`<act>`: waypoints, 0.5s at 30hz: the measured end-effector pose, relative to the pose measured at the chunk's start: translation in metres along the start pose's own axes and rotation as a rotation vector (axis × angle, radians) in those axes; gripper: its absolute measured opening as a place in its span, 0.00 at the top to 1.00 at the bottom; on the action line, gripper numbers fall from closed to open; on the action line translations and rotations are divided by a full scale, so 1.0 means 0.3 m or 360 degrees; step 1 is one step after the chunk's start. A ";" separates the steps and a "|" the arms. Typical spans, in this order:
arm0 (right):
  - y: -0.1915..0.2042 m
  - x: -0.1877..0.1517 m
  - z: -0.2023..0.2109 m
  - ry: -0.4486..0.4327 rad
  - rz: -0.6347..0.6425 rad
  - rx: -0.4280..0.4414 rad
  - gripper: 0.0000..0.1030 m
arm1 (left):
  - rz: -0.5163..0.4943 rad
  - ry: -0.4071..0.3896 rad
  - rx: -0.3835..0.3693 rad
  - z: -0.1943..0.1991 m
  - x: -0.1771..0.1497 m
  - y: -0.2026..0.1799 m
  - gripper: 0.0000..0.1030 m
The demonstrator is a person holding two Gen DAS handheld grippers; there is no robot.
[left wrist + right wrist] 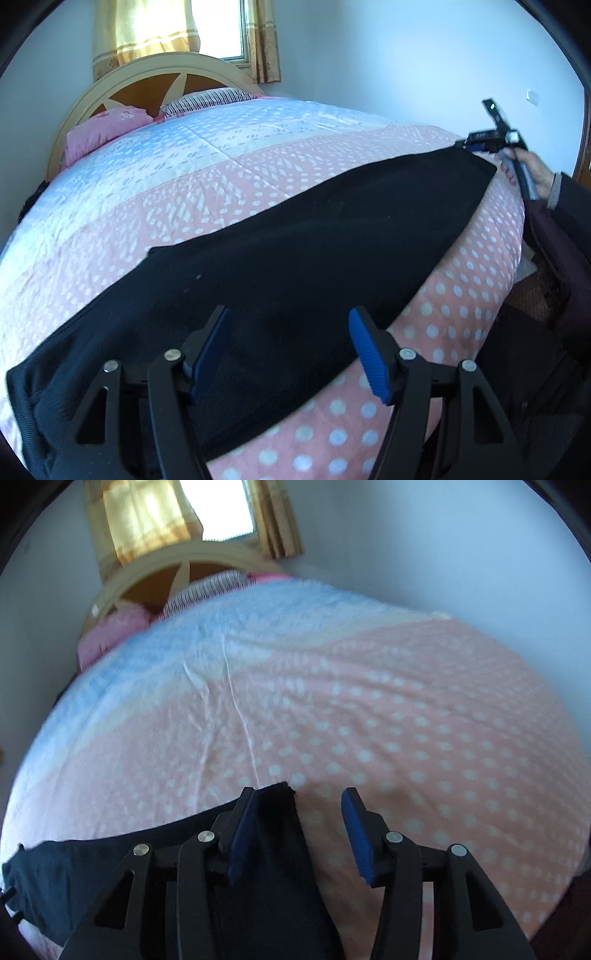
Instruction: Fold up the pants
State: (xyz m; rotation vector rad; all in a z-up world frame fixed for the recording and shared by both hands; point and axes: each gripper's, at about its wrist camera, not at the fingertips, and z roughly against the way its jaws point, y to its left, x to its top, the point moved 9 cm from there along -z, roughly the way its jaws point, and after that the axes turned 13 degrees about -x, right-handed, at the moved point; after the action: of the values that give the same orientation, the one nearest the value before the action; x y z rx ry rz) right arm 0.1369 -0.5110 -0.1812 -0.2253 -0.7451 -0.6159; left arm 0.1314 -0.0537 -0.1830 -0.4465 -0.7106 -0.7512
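Black pants (295, 236) lie flat across the bed, running from lower left to upper right in the left wrist view. My left gripper (289, 313) is open just above their near end, with cloth under both blue pads (369, 354). My right gripper (480, 142), held by a hand (537, 173), sits at the far end of the pants. In the right wrist view the right gripper (298, 794) is open. A corner of the pants (277, 805) lies between its fingers, against the left pad (242, 830); the right pad is over bare quilt.
The bed carries a pink quilt with white dots (443, 306) that turns pale blue (221, 129) toward the headboard (155, 74). Pillows (107, 125) lie there, under a curtained window (155, 29). The person's dark sleeve (569, 206) is at the bed's right edge.
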 end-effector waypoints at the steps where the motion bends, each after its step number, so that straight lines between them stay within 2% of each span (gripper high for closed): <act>1: -0.001 0.002 0.053 -0.0036 -0.0008 0.0040 0.52 | -0.0013 0.0004 0.0024 0.015 -0.009 0.007 0.31; 4: 0.054 -0.032 0.171 -0.0064 0.0058 0.0236 0.52 | -0.0021 0.0007 0.0078 0.056 -0.035 0.039 0.28; 6: 0.103 -0.097 0.194 0.0027 0.0146 0.0337 0.52 | -0.0023 0.0016 0.0125 0.077 -0.061 0.067 0.26; 9: 0.143 -0.245 0.143 0.0250 0.0341 0.0270 0.52 | 0.0013 0.0048 0.0190 0.101 -0.113 0.128 0.26; 10: 0.145 -0.266 0.138 0.0260 0.0383 0.0226 0.52 | 0.0029 0.0054 0.0206 0.110 -0.128 0.146 0.26; 12: 0.175 -0.288 0.166 0.0191 0.0494 0.0127 0.52 | 0.0059 0.0056 0.0238 0.133 -0.159 0.183 0.26; 15: 0.315 -0.294 0.259 0.0107 0.0583 0.0254 0.53 | 0.0105 0.0040 0.0257 0.160 -0.182 0.229 0.26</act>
State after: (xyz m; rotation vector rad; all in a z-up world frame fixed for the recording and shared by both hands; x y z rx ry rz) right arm 0.0990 -0.3650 -0.1842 -0.1866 -0.6637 -0.2142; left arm 0.1339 0.0453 -0.1976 -0.3116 -0.7239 -0.6313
